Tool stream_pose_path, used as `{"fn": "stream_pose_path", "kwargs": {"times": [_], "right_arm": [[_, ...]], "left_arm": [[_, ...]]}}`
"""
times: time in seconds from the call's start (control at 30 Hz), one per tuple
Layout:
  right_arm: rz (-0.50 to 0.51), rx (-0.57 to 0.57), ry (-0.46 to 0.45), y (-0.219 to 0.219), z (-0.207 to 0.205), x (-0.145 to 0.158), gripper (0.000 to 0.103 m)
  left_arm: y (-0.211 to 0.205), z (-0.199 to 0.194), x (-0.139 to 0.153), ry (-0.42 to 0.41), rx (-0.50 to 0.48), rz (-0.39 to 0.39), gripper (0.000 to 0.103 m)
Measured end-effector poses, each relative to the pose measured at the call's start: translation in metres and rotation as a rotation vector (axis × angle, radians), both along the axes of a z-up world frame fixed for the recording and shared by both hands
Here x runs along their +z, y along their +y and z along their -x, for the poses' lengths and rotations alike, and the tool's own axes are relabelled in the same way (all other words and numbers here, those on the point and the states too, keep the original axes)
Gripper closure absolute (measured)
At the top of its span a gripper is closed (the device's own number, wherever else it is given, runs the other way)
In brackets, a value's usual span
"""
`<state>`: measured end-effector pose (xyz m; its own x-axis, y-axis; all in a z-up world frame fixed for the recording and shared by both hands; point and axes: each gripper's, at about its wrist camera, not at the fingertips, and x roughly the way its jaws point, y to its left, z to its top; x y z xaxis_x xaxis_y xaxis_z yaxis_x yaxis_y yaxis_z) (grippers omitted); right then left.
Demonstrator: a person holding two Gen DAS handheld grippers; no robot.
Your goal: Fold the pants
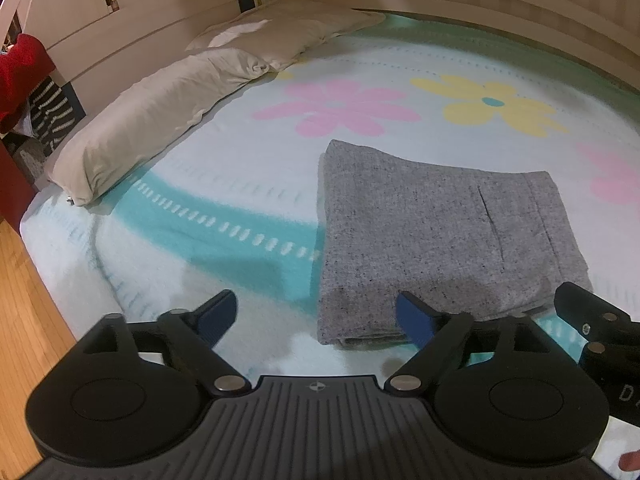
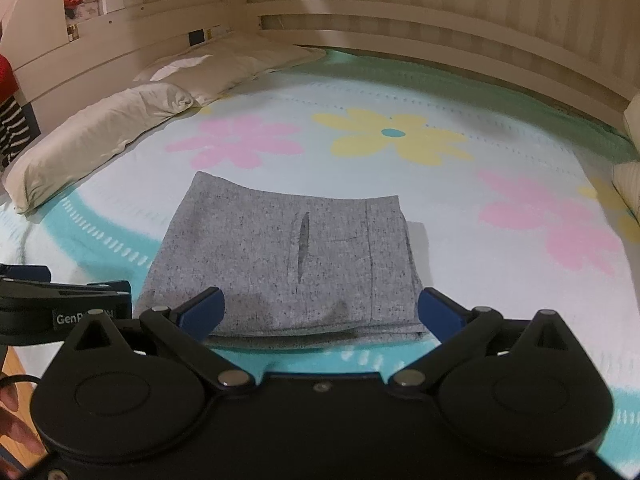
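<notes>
Grey speckled pants [image 1: 436, 232] lie folded into a flat rectangle on the flowered bedspread, a pocket slit facing up; the same bundle [image 2: 288, 260] fills the middle of the right wrist view. My left gripper [image 1: 320, 316] stands open at the bundle's near left corner, nothing pinched between its blue pads. My right gripper [image 2: 320, 312] is open too, its fingers spread about as wide as the fold's near edge and held just above it. Each gripper shows at the edge of the other's view.
Two cream pillows [image 1: 160, 116] line the left side of the bed by a white headboard [image 1: 132, 20]. A slatted bed wall [image 2: 440, 4] curves behind. Wooden floor [image 1: 24, 300] shows at left. Red and striped clothes [image 1: 24, 80] hang beside the bed.
</notes>
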<state>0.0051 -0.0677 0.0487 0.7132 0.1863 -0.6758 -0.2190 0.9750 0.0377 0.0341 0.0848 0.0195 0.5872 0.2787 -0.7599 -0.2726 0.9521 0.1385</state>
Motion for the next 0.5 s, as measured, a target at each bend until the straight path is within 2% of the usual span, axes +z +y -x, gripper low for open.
{"fn": "stream_pose_path", "kwargs": {"times": [0.5], "right_arm": [[0.007,-0.002,0.013,0.0005,-0.0027,-0.0034,0.000]], "left_arm": [[0.0018,-0.0015,-0.0032,0.008,0.010,0.018,0.001]]}}
